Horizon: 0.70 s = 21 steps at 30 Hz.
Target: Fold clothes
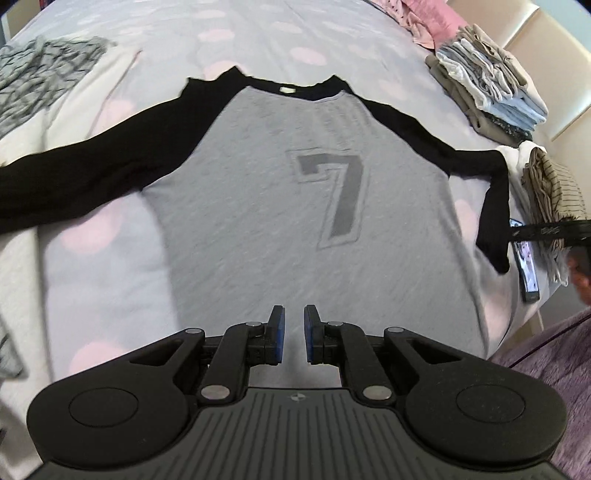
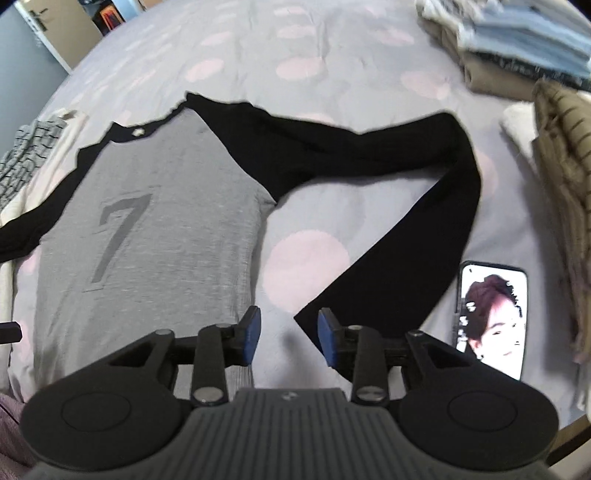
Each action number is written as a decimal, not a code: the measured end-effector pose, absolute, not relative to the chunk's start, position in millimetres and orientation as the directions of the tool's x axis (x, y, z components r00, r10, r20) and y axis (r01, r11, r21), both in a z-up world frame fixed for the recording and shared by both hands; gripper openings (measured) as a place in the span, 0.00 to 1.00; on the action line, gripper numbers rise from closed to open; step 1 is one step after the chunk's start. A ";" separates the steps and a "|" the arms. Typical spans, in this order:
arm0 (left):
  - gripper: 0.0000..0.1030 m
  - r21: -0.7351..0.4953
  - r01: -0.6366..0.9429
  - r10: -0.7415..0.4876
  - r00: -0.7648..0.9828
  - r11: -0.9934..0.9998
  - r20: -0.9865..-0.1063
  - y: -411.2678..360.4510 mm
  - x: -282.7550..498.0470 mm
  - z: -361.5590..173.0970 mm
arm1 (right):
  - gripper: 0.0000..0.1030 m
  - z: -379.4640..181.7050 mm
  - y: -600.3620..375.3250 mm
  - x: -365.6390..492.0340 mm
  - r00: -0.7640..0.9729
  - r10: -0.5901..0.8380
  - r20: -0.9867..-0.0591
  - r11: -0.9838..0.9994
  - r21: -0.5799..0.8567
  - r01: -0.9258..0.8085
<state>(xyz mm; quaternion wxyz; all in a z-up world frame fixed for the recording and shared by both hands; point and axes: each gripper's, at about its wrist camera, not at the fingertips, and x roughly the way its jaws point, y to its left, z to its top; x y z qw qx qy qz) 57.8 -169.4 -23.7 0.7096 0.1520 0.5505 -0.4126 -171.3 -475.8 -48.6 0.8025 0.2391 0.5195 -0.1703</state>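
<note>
Shirt (image 1: 258, 192), grey-bodied with black sleeves and a large grey "7", lies flat and face up on the dotted bedspread (image 1: 155, 33), filling the centre of the left wrist view and the left half of the right wrist view. Left gripper (image 1: 294, 334) hangs over the shirt's lower body at bottom centre, its blue pads (image 1: 279, 332) set a narrow gap apart with nothing between them. Right gripper (image 2: 289, 339) sits at bottom centre of its view, pads (image 2: 252, 338) moderately apart and empty, positioned over bare bedspread between the shirt's side edge and the cuff of the right-hand sleeve (image 2: 388, 229). That sleeve runs out to the right, bends, and doubles back down toward the gripper. A phone (image 2: 491, 321) with a lit screen lies just right of the cuff. Stacks of folded clothes (image 1: 491, 99) occupy the upper right in both views, with a striped olive garment (image 2: 565, 177) at the right edge. A grey patterned garment (image 1: 40, 74) rests at upper left.
</note>
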 end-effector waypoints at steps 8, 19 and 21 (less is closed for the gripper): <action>0.08 -0.220 0.781 -0.431 0.070 0.585 -0.900 -198.7 54.3 -26.9 | 0.21 -81.4 -483.0 -154.6 0.321 -0.068 -0.945 0.832 0.125 0.541; 0.08 -0.215 0.784 -0.423 0.066 0.582 -0.904 -207.2 53.0 -28.9 | 0.05 12.4 -515.6 -186.9 0.422 -0.161 -0.892 0.794 0.137 0.593; 0.08 -0.216 0.784 -0.419 0.062 0.582 -0.906 -208.1 53.2 -29.8 | 0.04 49.1 -529.4 -196.1 0.448 -0.220 -0.867 0.788 0.113 0.606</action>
